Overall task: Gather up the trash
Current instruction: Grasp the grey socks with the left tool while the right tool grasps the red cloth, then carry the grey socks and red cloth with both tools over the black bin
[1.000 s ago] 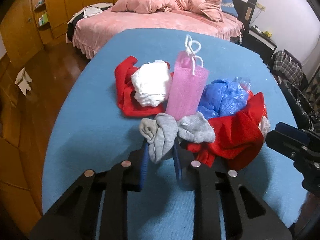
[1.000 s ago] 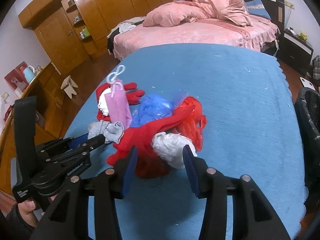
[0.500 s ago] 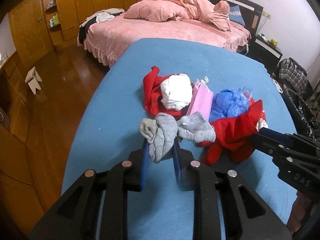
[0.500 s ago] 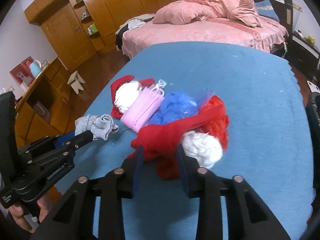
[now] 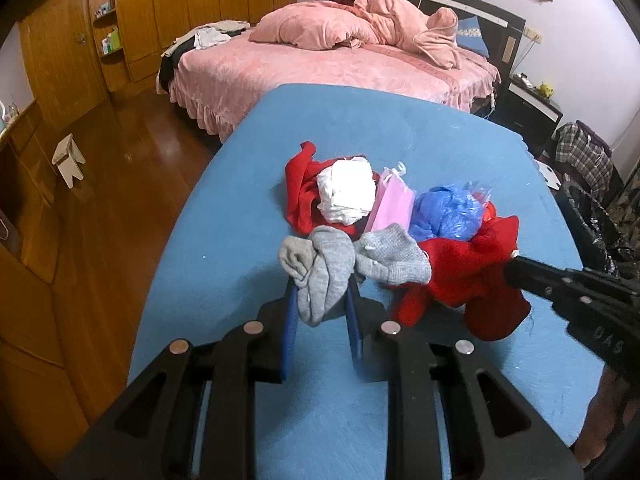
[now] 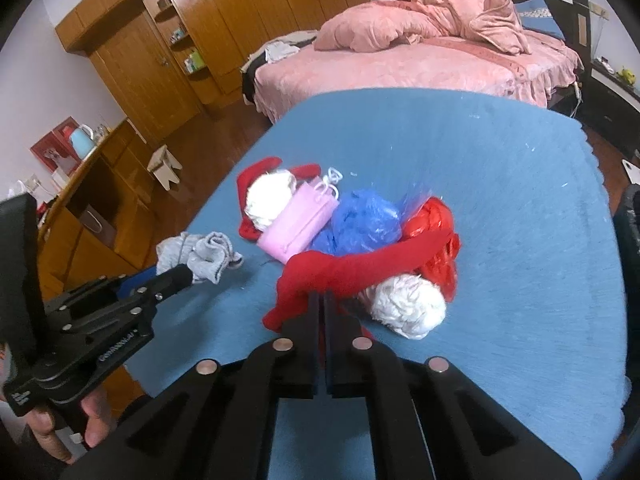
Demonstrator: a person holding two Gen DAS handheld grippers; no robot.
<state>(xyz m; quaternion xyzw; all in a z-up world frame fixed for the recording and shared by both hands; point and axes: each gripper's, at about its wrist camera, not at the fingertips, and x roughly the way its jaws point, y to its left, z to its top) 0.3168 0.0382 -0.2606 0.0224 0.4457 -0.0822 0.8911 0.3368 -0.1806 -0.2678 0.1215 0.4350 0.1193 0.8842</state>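
A heap of trash lies on the blue table (image 5: 240,216): a red cloth (image 5: 468,276), a white wad (image 5: 346,192), a pink bag (image 5: 392,206) and a blue plastic bag (image 5: 448,210). My left gripper (image 5: 320,300) is shut on a grey sock (image 5: 326,272) and holds it above the table, near the heap's left side; it shows in the right wrist view too (image 6: 200,256). My right gripper (image 6: 319,300) is shut on the red cloth (image 6: 344,272), beside a second white wad (image 6: 408,306) and a red net bag (image 6: 436,228).
A black trash bag (image 5: 592,216) stands off the table's right edge. A pink bed (image 5: 332,60) is beyond the table's far edge. Wooden cabinets (image 6: 96,216) and a small stool (image 5: 68,158) are on the left over wood floor.
My right gripper has closed from open onto the red cloth. My left gripper has drawn back and up with the grey sock, away from the heap.
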